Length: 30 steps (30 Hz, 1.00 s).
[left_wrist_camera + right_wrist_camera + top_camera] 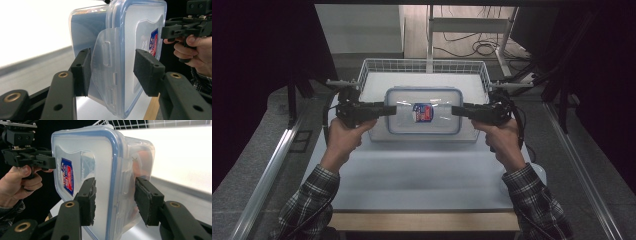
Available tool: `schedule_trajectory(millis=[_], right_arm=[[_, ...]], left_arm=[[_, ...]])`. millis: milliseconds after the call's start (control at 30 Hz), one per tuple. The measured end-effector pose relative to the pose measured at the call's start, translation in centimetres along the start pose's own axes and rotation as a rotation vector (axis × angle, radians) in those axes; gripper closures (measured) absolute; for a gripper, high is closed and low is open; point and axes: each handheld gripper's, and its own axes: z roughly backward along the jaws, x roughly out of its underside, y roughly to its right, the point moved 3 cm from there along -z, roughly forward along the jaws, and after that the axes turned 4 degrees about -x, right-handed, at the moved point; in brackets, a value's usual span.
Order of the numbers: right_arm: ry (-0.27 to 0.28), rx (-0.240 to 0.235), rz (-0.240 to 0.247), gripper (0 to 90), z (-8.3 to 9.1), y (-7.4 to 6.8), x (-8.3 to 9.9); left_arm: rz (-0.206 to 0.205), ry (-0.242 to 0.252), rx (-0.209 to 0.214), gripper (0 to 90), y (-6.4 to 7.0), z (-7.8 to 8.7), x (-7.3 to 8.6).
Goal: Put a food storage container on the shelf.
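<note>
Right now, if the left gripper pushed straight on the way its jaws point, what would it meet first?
The left gripper would meet the clear container at once: its side latch flap already sits between the open jaws. How close the pads are is unclear.

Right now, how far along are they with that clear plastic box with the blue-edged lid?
Done: the lid sits on the clear plastic box with the blue-rimmed lid, which is at the near edge of the white wire basket. In hand: the left gripper and right gripper each straddle one end, fingers open around a side flap that stands out unlatched. Left, probably: pressing the flaps shut or taking the lid off; I can't tell which.
</note>
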Motion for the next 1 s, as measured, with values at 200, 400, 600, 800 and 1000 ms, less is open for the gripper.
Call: schedule_trajectory(millis=[200,400,600,800,1000], right_arm=[[0.006,0.012,0.004,53.0,-0.1,0.3,-2.4],[0.011,0.024,0.009,52.9,-0.3,0.7,-4.1],[0.012,0.033,-0.004,52.6,-0.7,1.5,-5.6],[0.007,0.041,-0.027,51.9,-1.2,2.9,-6.4],[0.019,0.045,-0.048,51.6,-1.7,3.8,-6.6]], left_arm=[[0.008,0.006,0.011,49.7,-0.7,-0.2,-2.3],[0.004,0.014,0.019,49.6,-1.4,-0.6,-3.9],[0.015,0.016,0.020,49.6,-2.2,-1.2,-5.1],[0.027,0.012,0.010,49.4,-2.9,-2.1,-5.7],[0.036,0.010,0.002,49.0,-3.6,-2.9,-5.7]])
